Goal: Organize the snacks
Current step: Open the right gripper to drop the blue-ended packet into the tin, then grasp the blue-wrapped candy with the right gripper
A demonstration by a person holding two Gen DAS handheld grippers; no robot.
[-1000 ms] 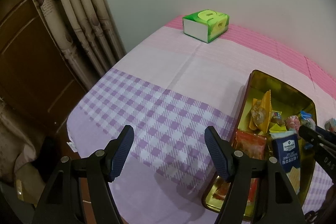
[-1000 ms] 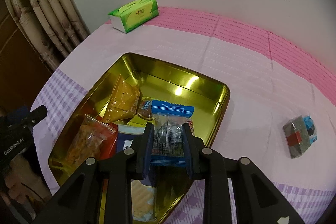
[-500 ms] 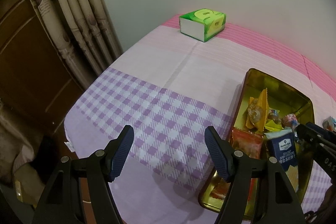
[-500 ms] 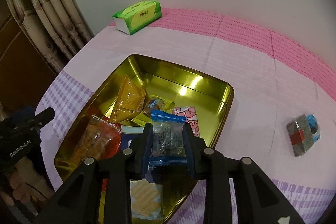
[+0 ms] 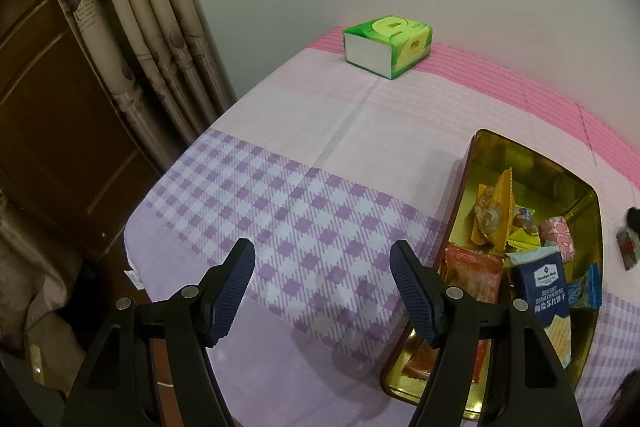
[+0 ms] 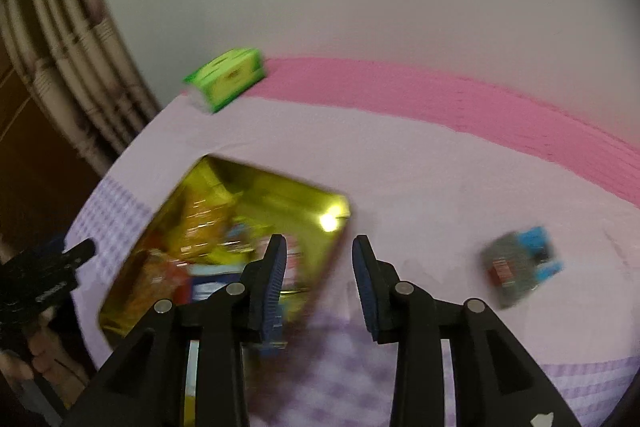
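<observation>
A: Status of the right hand-held gripper (image 6: 318,275)?

B: Jaws parted, just been opening, nothing between the pads. It hangs over the near right rim of the gold tin (image 5: 464,179); the view is motion-blurred.

A: And the left hand-held gripper (image 5: 322,291)?

B: Spread wide, empty, above the purple-checked part of the tablecloth (image 5: 288,211), just left of the tin.

A: Location of the snacks?

B: Most lie inside the tin, including a blue-wrapped snack (image 5: 586,287) beside a cracker pack (image 5: 542,279). One grey-and-blue packet (image 6: 520,267) lies on the tabletop, apart to the tin's right.

A: Farther back?

B: A green tissue box (image 5: 388,45) by the wall.
</observation>
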